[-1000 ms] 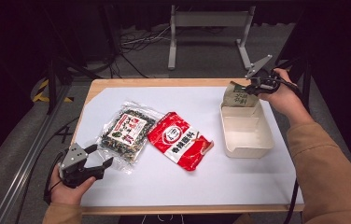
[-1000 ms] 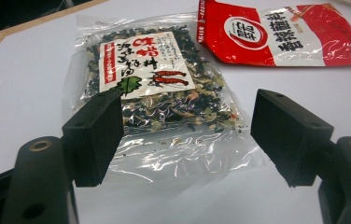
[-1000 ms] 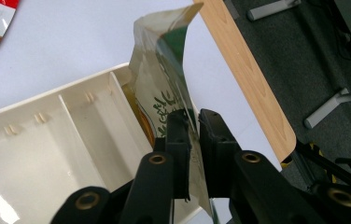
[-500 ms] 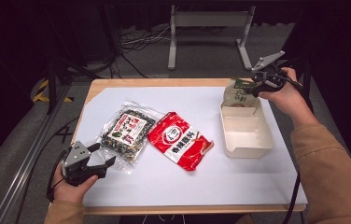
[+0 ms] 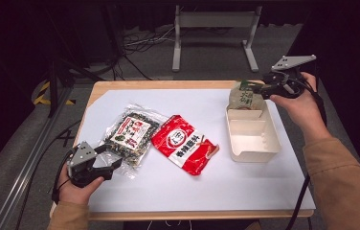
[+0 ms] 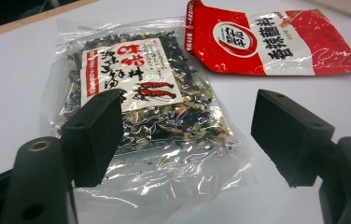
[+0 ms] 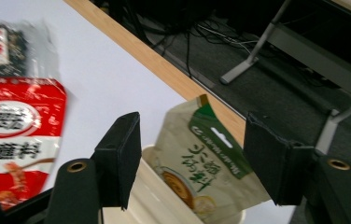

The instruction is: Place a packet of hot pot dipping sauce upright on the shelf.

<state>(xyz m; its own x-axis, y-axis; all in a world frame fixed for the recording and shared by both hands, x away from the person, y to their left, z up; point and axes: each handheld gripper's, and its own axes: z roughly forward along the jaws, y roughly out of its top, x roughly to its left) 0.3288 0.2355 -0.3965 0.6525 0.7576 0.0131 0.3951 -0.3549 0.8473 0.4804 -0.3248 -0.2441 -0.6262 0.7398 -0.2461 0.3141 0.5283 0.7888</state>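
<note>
Two packets lie on the tabletop; the seaweed packet [image 6: 141,98] sits straight ahead of my wide-open left claw [image 6: 187,130], nearer than my right claw [image 5: 263,89], also open, at the far-right corner.

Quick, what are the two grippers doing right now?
Left gripper: open, holding nothing, above the seaweed packet.
Right gripper: jaws just opened, holding nothing; the green pouch leans in the box.

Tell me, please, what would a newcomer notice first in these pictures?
Probably the red packet at the middle of the white table, beside a clear bag of dark dried food. At the far right, a green-and-beige pouch leans in the beige tray, below the open right gripper.
</note>
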